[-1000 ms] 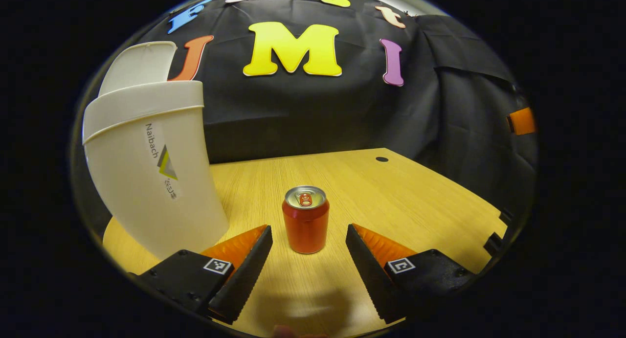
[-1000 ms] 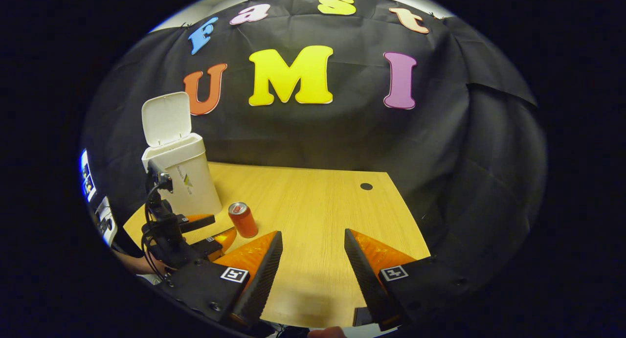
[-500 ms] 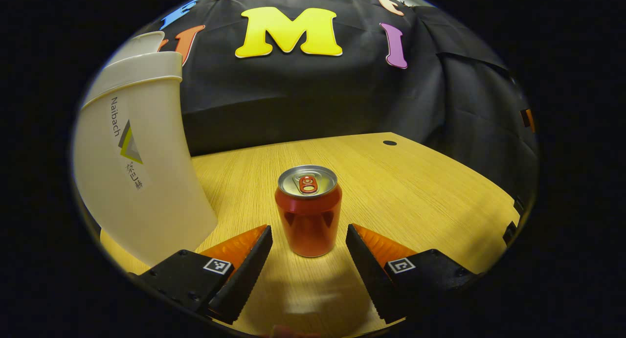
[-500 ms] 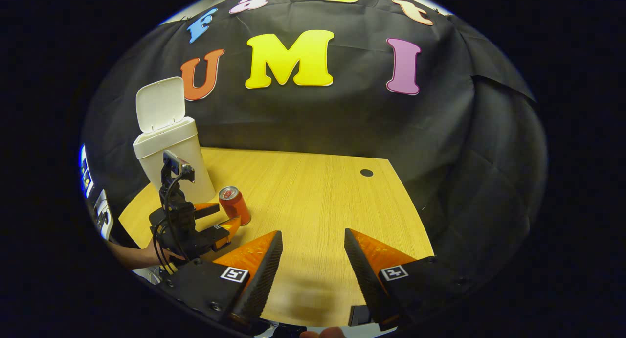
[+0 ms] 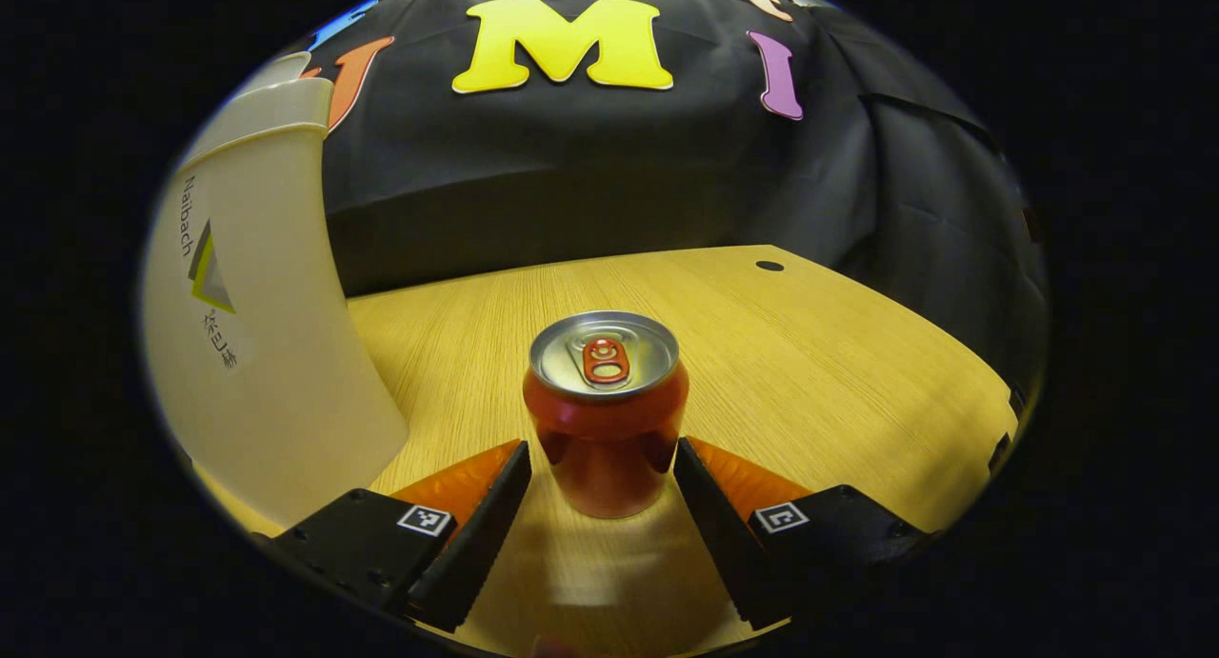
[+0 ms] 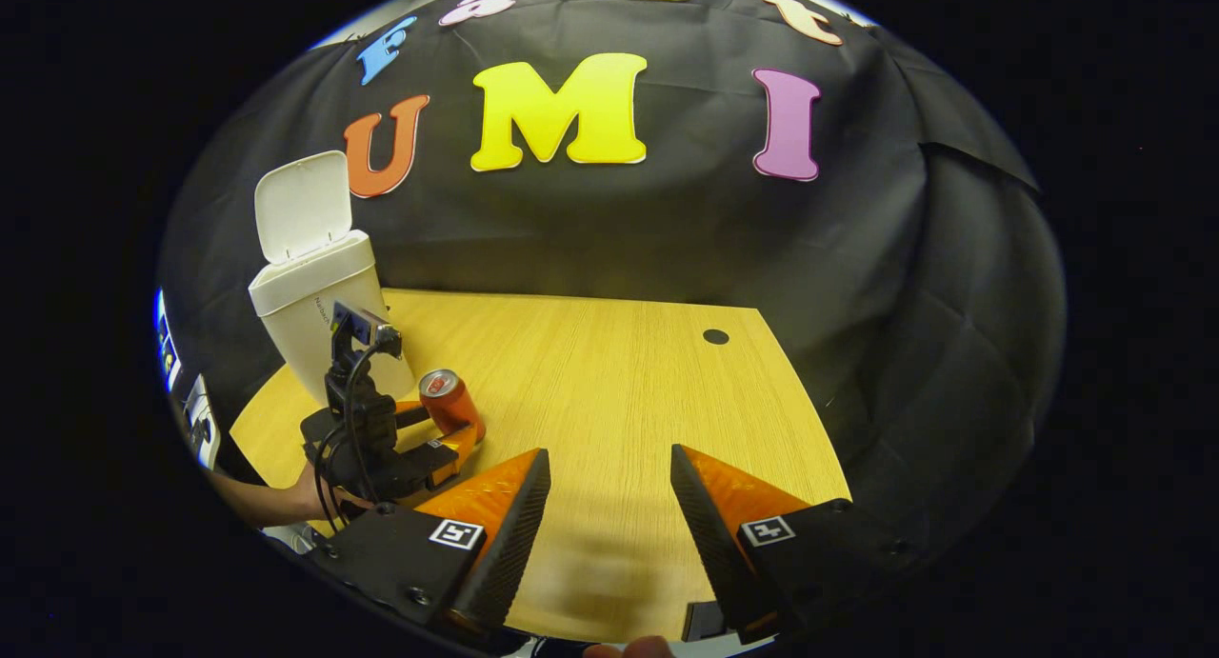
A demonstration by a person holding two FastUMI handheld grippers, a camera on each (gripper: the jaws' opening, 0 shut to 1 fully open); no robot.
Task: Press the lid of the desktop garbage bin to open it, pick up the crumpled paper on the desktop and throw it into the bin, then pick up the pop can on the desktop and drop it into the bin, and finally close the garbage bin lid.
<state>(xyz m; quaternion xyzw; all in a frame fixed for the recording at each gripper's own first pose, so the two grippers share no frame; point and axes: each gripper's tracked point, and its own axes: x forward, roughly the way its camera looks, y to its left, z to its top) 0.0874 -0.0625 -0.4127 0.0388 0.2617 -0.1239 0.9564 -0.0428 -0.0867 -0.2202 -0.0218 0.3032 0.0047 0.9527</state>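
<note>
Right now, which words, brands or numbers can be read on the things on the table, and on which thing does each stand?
"Naibach": printed along the side of the bin, beside a triangle logo.
Small characters under that logo: too blurred to read with certainty.
On the can: no text can be read, neither on its side nor on its top.
Square markers at the bottom of the left gripper view: patterns, not words.
</note>
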